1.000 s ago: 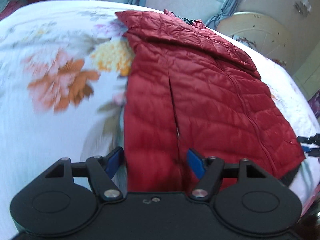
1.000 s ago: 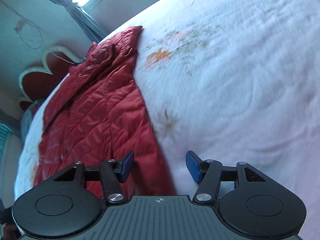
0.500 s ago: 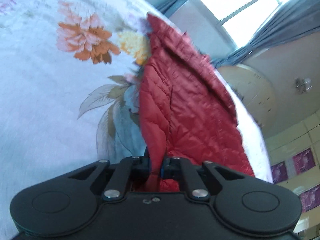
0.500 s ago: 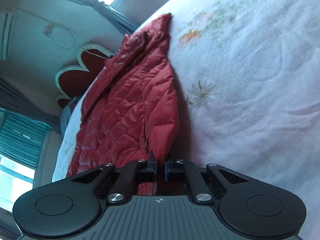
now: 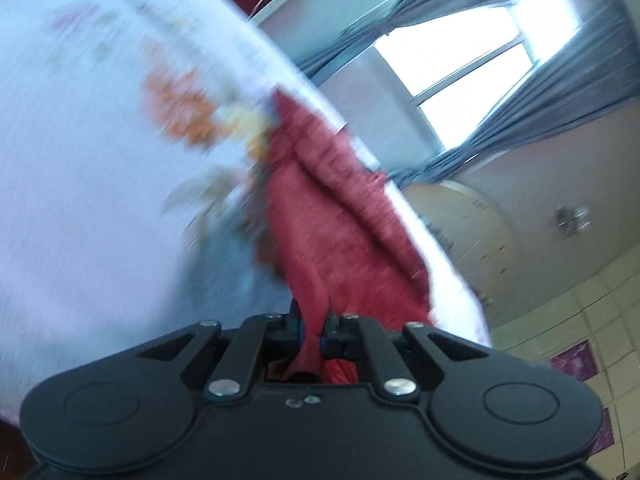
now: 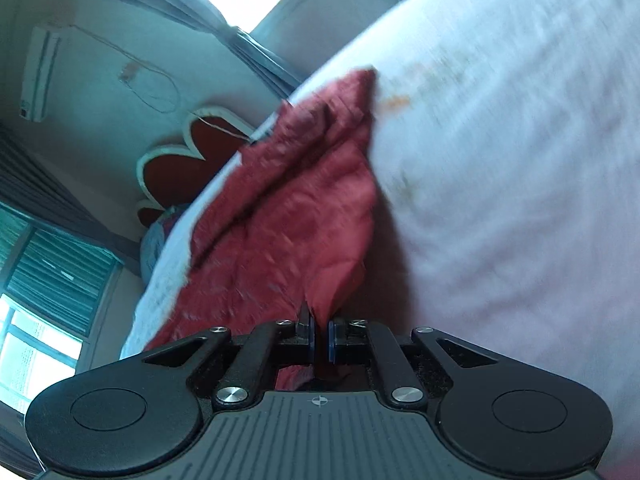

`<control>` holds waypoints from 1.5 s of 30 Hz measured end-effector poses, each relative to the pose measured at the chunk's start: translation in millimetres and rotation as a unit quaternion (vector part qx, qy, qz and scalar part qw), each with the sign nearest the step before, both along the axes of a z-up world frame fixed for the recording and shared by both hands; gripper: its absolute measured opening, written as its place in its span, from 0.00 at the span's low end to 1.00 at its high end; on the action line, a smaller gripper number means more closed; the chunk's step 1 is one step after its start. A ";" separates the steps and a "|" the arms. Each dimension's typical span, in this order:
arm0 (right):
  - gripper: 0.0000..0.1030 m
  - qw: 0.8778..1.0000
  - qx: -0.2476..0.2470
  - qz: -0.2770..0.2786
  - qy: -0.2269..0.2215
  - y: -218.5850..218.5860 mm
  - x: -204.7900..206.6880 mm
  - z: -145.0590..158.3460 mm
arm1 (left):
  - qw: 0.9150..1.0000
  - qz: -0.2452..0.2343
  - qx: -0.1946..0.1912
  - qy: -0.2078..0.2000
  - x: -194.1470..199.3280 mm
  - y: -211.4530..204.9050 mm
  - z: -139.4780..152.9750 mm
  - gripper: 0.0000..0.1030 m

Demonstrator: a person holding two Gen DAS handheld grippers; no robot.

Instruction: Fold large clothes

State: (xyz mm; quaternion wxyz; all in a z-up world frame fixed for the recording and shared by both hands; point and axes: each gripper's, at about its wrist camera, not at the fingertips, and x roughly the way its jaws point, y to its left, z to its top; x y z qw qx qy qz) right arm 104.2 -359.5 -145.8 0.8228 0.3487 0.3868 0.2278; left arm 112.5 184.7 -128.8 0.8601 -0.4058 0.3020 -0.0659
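A red quilted puffer jacket (image 5: 340, 224) lies on a white floral bedspread (image 5: 80, 160). My left gripper (image 5: 314, 330) is shut on the jacket's near hem and lifts that edge off the bed. In the right wrist view the same jacket (image 6: 288, 216) stretches away over the bed (image 6: 500, 160). My right gripper (image 6: 320, 340) is shut on the other near corner of the hem, also raised. The far collar end still rests on the bed. Both views are motion-blurred.
A window with grey curtains (image 5: 472, 52) is behind the bed. A heart-shaped headboard (image 6: 180, 160) stands at the bed's end. An air conditioner (image 6: 38, 76) hangs on the wall, and a cream cabinet (image 5: 460, 220) stands beyond the bed.
Both grippers went from open over the hem to shut on it, then lifted. The near hem has risen off the bed and the cameras now tilt upward.
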 end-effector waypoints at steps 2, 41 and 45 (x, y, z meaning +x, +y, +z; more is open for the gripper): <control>0.05 0.999 -0.005 -0.002 -0.034 0.7 15.9 24.3 | 1.000 0.004 0.007 -0.029 15.3 0.2 20.9 0.06; 0.04 0.967 -0.248 -0.004 -0.063 102.0 412.1 -9.7 | 0.973 -0.068 0.218 0.039 419.3 18.6 -6.8 0.08; 0.03 0.955 -0.258 -0.016 -0.147 107.9 401.5 22.5 | 0.967 -0.054 0.247 -0.039 410.4 8.2 26.4 0.06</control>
